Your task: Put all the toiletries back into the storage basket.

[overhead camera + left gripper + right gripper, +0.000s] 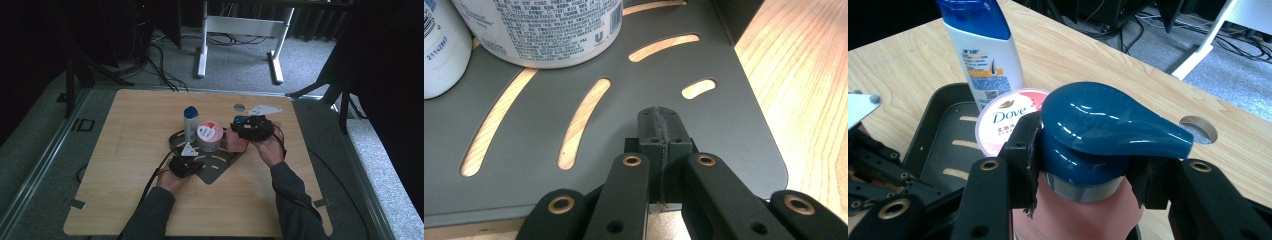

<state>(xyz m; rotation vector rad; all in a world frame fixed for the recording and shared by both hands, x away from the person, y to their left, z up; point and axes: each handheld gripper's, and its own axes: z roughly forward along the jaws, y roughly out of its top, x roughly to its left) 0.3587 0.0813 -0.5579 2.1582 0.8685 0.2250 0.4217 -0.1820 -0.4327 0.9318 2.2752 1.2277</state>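
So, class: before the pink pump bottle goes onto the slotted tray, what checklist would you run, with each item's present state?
1. Right claw clamped on the pink bottle with the blue pump head: ok.
2. Left claw shut, resting on the dark grey slotted metal tray: ok.
3. White shampoo bottle with blue cap upright: ok.
4. Pink-lidded white tub upright: ok.
5. Free tray space for the bottle: cannot tell.

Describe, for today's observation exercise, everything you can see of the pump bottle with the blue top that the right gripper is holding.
The pump bottle has a glossy dark-blue pump head with a long spout, a blue collar over a silvery ring, and a matte pink body below. It looks like plastic. It stands roughly upright, its base hidden. The right gripper is clamped on the collar, one jaw on each side. In the high view it sits at the right edge of the dark slotted tray, next to the Dove tub.
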